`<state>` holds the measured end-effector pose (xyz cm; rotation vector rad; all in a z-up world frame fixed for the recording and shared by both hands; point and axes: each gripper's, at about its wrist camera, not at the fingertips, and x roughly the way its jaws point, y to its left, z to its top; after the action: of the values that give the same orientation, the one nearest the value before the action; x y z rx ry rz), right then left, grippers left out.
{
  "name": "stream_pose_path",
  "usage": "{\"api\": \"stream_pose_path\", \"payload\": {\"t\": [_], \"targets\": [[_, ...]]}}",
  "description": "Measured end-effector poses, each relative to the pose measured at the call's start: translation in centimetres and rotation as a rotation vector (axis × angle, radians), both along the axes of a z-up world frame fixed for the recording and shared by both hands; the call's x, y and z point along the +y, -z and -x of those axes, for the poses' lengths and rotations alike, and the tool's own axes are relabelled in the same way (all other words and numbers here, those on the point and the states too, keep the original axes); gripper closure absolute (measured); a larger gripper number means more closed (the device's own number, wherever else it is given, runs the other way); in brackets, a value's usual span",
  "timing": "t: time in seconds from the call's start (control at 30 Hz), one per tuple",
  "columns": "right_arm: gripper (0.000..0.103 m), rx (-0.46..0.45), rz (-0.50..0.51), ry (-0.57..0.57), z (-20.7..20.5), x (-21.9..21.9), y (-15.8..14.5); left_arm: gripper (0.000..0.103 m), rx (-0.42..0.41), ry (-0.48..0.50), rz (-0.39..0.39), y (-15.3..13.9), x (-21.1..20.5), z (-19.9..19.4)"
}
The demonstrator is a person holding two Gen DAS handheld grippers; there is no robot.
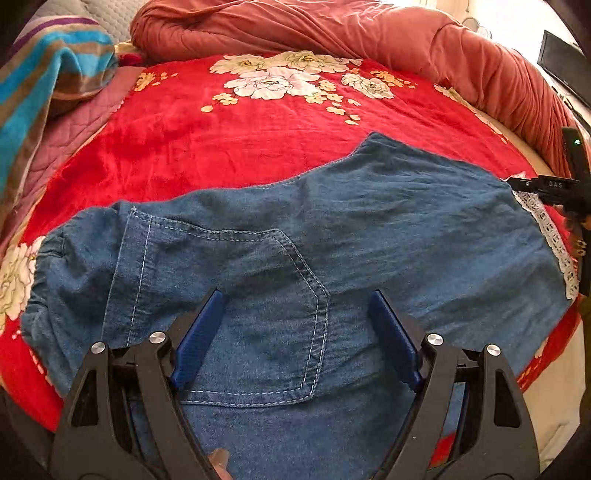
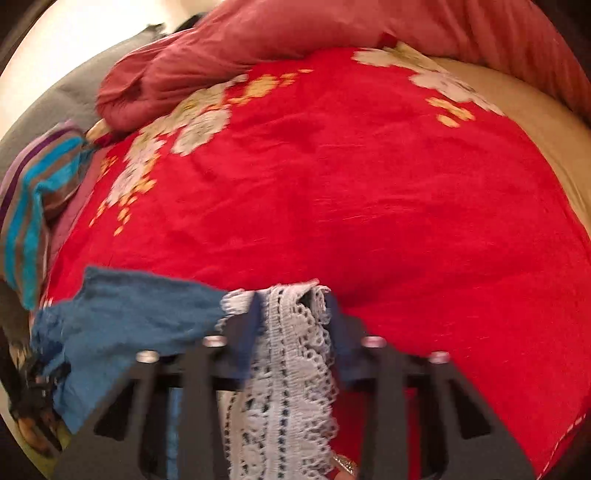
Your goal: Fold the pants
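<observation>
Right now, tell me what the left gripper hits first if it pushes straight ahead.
The left gripper, fingers open, would probably land on the back pocket of the denim pants spread on the red floral blanket.

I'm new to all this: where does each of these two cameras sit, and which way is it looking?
Left wrist view: on the left gripper, looking down along its open blue fingers at the denim pants spread on the red floral blanket.
Right wrist view: on the right gripper, looking down along fingers closed on the pants' white lace hem; blurred.
Shared: the pants, blanket, striped towel and pink quilt; the left view also catches the right gripper at the lace edge.
</observation>
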<state>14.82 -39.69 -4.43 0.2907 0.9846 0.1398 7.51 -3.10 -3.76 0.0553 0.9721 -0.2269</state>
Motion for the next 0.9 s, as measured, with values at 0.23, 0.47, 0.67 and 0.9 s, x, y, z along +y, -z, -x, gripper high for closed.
{"api": "stream_pose_path", "payload": {"t": [0.23, 0.47, 0.67, 0.9], "targets": [[0.086, -0.111, 0.201, -0.032, -0.4, 1.0, -2.7, 0.029, -0.007, -0.007, -0.001, 0.2, 0.1, -0.5], [0.074, -0.054, 0.380, -0.028, -1.0, 2.3, 0.3, 0.029, -0.008, -0.008, 0.015, 0.3, 0.2, -0.6], [0.052, -0.218, 0.373, 0.035, 4.9, 2.7, -5.4, 0.028, -0.064, -0.039, 0.077, -1.9, 1.7, 0.7], [0.045, -0.219, 0.301, -0.112, 11.4, 8.5, -5.2, 0.025, -0.096, -0.042, 0.046, -3.6, 1.1, 1.5]]}}
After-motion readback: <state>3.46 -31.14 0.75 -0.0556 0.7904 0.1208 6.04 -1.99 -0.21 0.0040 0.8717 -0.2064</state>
